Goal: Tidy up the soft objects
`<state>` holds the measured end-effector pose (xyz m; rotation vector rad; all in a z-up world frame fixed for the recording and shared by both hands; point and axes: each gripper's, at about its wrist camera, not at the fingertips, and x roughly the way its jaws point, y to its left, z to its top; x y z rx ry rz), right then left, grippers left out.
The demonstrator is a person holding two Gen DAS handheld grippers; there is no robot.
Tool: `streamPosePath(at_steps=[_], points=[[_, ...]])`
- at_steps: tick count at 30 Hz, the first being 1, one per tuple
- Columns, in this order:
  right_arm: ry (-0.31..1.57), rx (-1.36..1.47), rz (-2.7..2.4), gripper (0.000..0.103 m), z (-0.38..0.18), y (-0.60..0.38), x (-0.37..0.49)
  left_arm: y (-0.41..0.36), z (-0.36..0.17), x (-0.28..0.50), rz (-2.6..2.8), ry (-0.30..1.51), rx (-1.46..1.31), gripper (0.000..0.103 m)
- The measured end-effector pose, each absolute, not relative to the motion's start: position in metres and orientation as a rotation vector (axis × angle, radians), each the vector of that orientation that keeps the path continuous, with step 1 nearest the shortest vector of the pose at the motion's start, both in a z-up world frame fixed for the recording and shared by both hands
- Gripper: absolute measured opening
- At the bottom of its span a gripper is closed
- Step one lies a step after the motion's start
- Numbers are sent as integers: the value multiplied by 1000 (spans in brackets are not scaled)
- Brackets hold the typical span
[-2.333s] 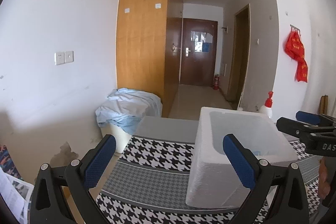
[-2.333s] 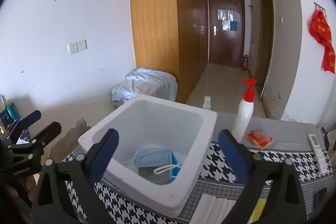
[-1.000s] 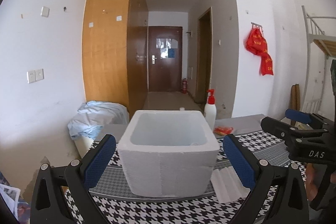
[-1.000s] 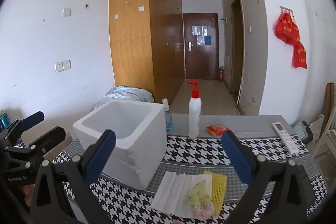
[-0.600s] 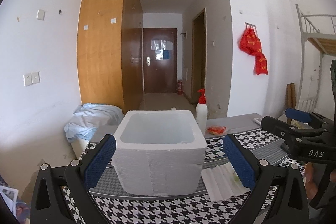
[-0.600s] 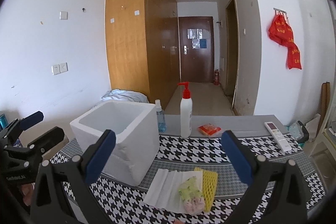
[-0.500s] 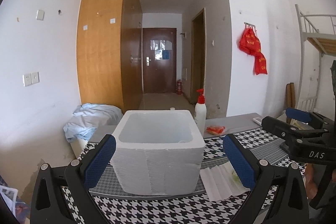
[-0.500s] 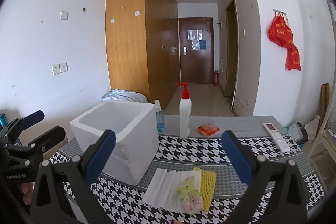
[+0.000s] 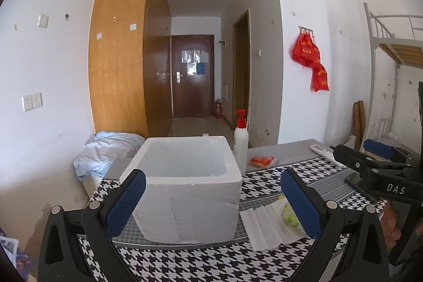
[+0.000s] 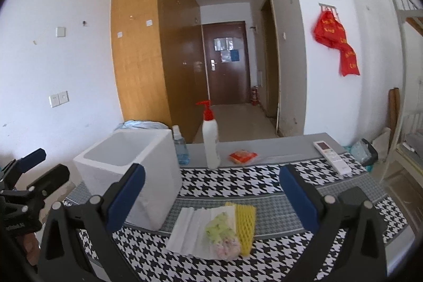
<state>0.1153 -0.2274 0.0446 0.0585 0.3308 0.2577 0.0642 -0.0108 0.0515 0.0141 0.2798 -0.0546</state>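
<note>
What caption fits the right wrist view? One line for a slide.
Open right gripper hovers above folded white paper, yellow foam net, beside foam box.

Both grippers are black plastic frames with blue rubber pads on the fingers and silver screw heads at the joints. The left gripper fills 6 o'clock of its own view; the right gripper at 3 o'clock has "DAS" printed in white.

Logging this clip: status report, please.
Left gripper and right gripper open, empty. Soft items lie on table beside foam box. Nothing in the way.
</note>
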Motion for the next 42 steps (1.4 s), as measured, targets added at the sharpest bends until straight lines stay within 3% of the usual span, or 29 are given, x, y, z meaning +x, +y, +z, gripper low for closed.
streamPosePath(at_steps=[42], points=[[465, 22, 140, 102, -30, -244, 127, -31, 28, 75, -95, 317, 25, 102]])
